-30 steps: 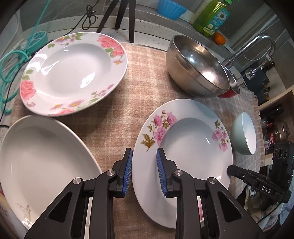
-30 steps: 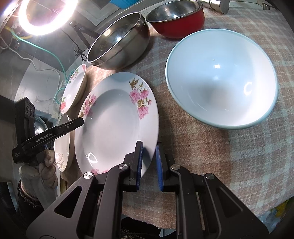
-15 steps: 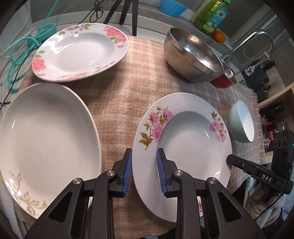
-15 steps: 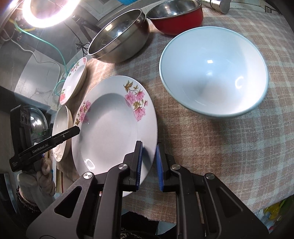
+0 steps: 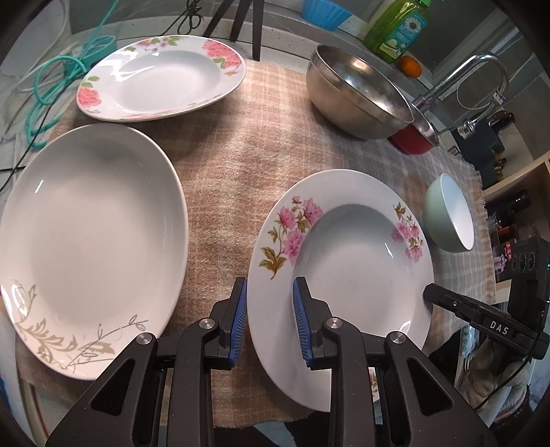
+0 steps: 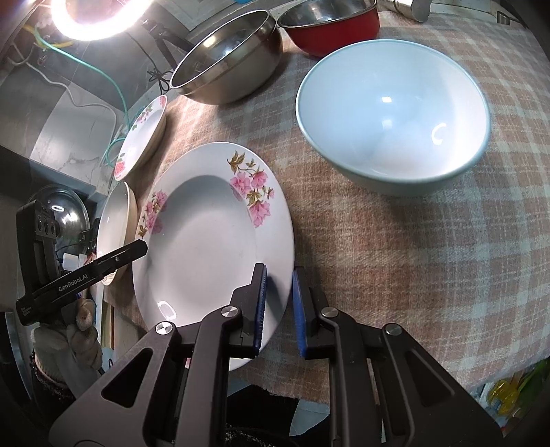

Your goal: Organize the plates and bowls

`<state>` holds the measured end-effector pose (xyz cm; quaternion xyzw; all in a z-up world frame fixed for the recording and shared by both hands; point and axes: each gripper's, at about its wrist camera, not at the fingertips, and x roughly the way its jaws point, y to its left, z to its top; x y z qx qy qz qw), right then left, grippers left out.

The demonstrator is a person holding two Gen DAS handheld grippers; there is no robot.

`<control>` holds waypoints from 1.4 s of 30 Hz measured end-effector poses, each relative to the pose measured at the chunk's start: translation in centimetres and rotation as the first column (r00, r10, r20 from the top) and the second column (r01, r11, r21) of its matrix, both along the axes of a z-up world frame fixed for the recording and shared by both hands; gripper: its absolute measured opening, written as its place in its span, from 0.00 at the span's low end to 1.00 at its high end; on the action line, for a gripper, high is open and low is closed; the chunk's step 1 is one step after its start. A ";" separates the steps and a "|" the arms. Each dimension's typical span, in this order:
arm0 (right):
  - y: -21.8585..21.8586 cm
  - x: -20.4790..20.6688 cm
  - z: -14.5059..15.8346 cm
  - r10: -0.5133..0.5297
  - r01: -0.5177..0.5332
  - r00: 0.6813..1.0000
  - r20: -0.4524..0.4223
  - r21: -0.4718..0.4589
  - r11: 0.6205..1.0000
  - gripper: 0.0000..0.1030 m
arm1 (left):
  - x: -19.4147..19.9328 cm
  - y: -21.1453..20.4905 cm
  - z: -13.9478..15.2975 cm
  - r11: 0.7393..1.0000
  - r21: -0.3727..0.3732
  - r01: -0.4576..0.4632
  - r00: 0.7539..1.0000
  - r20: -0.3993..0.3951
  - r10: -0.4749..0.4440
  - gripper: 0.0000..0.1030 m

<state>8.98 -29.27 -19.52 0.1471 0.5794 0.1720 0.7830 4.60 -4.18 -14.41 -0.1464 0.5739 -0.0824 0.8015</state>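
Woven tan-and-grey check, the cloth (image 5: 240,165) fills the middle of both views and carries everything. Largest on it is the plain oval plate (image 5: 89,237) at the left of the left wrist view, with the rose-rimmed plate (image 5: 161,77) at upper left and the steel bowl (image 5: 357,93) at upper right, a red bowl (image 6: 333,27) tucked behind it. The pale blue bowl (image 6: 392,113) sits upper right in the right wrist view.

The thing being handled is the pink-flowered plate (image 5: 340,240), lower centre-right in the left view and lower centre in the right. It looks like glazed ceramic: stiff, fairly heavy, slick and breakable, so the flat rim is the sensible place to pinch, from opposite sides.

The left gripper (image 5: 270,319) stands narrow, its two pads straddling the plate's left rim, one outside over the cloth and one over the plate; whether they actually press I cannot tell. The right gripper (image 6: 279,309) is narrower still, clamped over the rim at the other side.
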 end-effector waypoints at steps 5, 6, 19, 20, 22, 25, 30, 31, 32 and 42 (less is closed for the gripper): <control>-0.1 -0.4 0.0 0.000 0.000 1.000 0.002 -0.002 1.000 0.15 | -0.1 -0.1 0.0 1.000 0.008 0.000 1.000 0.002 0.000 0.24; -0.2 -0.5 0.0 0.000 0.000 1.000 0.001 -0.001 1.000 0.15 | -0.1 -0.1 0.0 1.000 0.010 0.002 1.000 0.003 -0.002 0.24; 0.2 -0.7 0.0 0.005 -0.005 1.000 0.008 -0.017 1.000 0.16 | 0.0 -0.2 -0.1 1.000 0.026 0.018 1.000 0.006 -0.018 0.24; 0.2 -0.7 0.0 0.005 -0.004 1.000 0.008 -0.018 1.000 0.16 | 0.0 -0.2 0.0 0.999 0.026 0.020 1.000 0.006 -0.020 0.24; 0.2 -0.7 0.0 0.004 -0.004 1.000 0.008 -0.017 1.000 0.16 | 0.0 -0.2 -0.1 1.000 0.021 0.022 1.000 0.005 -0.022 0.24; 0.4 -0.7 0.1 0.005 -0.004 1.000 0.020 -0.036 0.999 0.16 | 0.0 -0.2 0.2 0.999 0.028 0.027 1.000 0.013 -0.028 0.24; 0.5 -0.8 1.2 0.002 0.003 0.998 0.063 -0.076 0.997 0.17 | 0.1 -0.1 1.2 0.998 0.046 0.036 0.998 0.045 -0.038 0.24; 0.5 -0.9 1.5 0.001 0.005 0.998 0.070 -0.076 0.997 0.18 | 0.2 -0.1 1.5 0.998 0.046 0.039 0.998 0.052 -0.042 0.24; 0.5 -0.9 1.8 -0.002 0.008 0.997 0.082 -0.081 0.997 0.22 | 0.2 0.0 1.7 0.998 0.047 0.041 0.997 0.057 -0.044 0.24; 2.5 -0.5 4.9 -0.001 0.013 0.984 0.176 -0.067 0.998 0.59 | 0.8 1.6 3.5 0.998 0.041 0.042 0.993 0.113 -0.046 0.45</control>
